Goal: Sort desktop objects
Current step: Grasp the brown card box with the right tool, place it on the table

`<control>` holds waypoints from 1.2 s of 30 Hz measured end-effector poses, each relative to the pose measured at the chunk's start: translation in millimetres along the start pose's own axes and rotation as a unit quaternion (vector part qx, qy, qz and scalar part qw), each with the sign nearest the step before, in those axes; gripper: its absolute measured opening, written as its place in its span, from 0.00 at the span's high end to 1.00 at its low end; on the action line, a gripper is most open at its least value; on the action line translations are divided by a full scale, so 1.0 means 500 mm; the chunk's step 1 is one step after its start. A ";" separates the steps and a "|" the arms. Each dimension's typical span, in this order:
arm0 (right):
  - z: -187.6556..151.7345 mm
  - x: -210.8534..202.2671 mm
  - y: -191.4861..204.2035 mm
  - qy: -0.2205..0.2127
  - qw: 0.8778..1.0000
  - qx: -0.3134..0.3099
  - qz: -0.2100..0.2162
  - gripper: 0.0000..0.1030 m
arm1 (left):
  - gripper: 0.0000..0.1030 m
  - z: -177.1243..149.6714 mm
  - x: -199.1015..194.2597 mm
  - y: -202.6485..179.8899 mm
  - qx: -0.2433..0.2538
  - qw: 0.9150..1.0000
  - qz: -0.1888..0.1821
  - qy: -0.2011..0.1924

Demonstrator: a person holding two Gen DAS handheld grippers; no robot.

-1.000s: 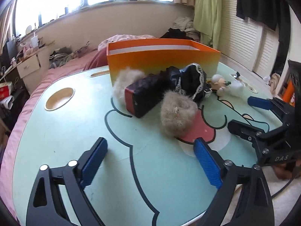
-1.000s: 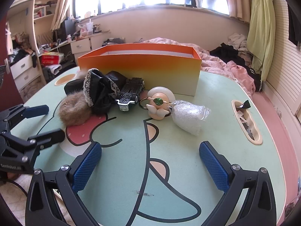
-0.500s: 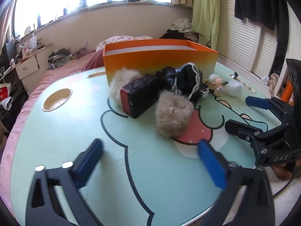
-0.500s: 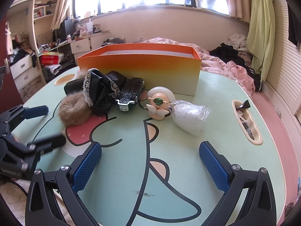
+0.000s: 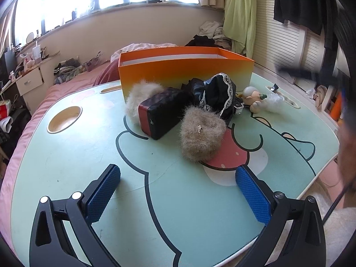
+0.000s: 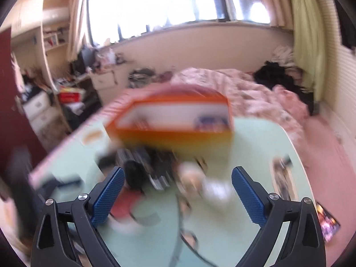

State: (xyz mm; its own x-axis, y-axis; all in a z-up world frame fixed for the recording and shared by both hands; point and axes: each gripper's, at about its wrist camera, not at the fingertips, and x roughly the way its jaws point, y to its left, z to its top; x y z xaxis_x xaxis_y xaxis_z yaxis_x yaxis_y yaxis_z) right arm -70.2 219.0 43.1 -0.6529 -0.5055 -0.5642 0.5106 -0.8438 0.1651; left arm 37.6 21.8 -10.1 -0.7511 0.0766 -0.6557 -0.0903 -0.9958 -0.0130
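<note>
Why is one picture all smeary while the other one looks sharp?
Right wrist view: motion blur smears the orange box and the things in front of it; only the right gripper itself stays crisp. Left wrist view: sharp on the fluffy ball and the left gripper, with a blurred dark streak at the right edge. Both: the windows glare white, and the fisheye bends the table edges.

A lived-in bedroom at home: a bed (image 5: 73, 82) with pink bedding, clothes heaped along it, a green garment (image 5: 239, 11) hanging by the window, cluttered drawers (image 5: 29, 82), and a cartoon-printed lap table (image 5: 66, 155).
</note>
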 end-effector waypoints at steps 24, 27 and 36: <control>0.212 0.466 0.080 0.299 0.954 -0.003 -0.017 0.63 | 0.00 -0.019 -0.030 -0.013 0.006 1.000 -0.015 -0.010; 0.239 0.372 0.041 0.238 0.971 0.018 -0.002 0.63 | 0.00 -0.015 -0.030 -0.013 0.006 1.000 -0.015 -0.010; 0.053 0.033 0.032 0.107 0.994 0.006 0.009 0.62 | 0.00 -0.011 -0.029 -0.020 0.005 1.000 -0.013 -0.008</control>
State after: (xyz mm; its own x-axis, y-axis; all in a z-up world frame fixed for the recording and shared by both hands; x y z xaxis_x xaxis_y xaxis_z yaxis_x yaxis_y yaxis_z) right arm -87.8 192.5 57.8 -0.5092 -0.4711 -0.7203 0.5134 -0.8379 0.1851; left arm 52.9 30.5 -4.6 -0.7588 0.1027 -0.6432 -0.1159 -0.9930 -0.0219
